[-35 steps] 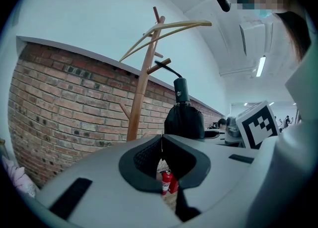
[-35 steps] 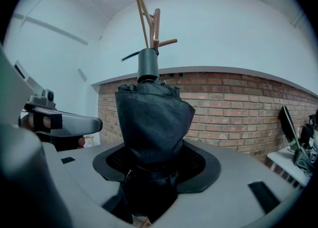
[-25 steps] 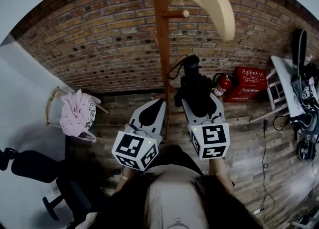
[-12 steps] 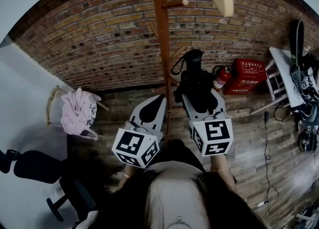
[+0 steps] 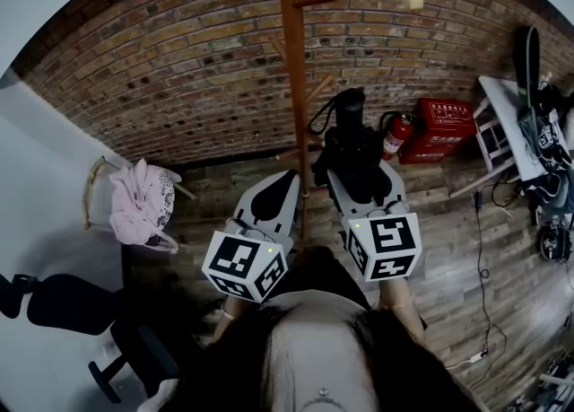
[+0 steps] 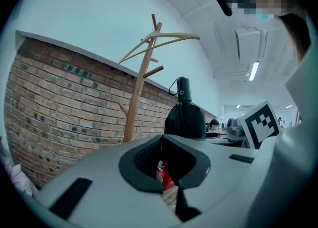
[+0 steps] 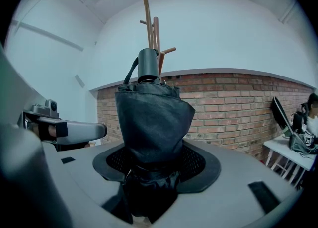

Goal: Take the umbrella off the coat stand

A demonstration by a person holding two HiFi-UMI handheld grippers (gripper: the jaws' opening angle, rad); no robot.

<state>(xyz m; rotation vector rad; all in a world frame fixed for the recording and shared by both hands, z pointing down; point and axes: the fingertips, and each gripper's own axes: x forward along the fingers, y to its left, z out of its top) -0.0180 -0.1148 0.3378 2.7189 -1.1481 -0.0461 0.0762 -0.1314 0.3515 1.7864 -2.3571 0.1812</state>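
fabric fills the right gripper [image 7: 149, 172]: its jaws stand wide and clamp the bunched lower canopy of the folded black umbrella [image 7: 151, 117], which rises upright from the pads with its stubby handle [image 7: 147, 65] on top. the left gripper [image 6: 161, 145] is pinched together on nothing, its tips meeting. it sits just beside the right one and does not touch the umbrella.

judged from this, the umbrella is short and light. the grip sits on soft, loose cloth over thin ribs, and the cloth looks slick, so it can squash and slide within the pads. firmer places to take hold are the hard handle or the shaft inside the folds. a squeeze this low on the canopy may let the top lean if it is swung fast. the wrist strap [image 6: 173, 88] is the part most likely to snag on a peg.

the left gripper view shows what the right gripper view cannot. seen from the side, the umbrella stands apart from the coat stand [image 6: 141, 83] with the strap loop hanging free, so it appears to be off its peg, though the loop is small and i cannot be sure. the right gripper view puts the stand's top directly behind the handle, which hides any gap. only the head view gives the layout: both grippers in front of the person, the stand rising between and beyond them, then the brick wall [image 5: 179, 69] with a red fire extinguisher [image 5: 395, 136] at its foot.
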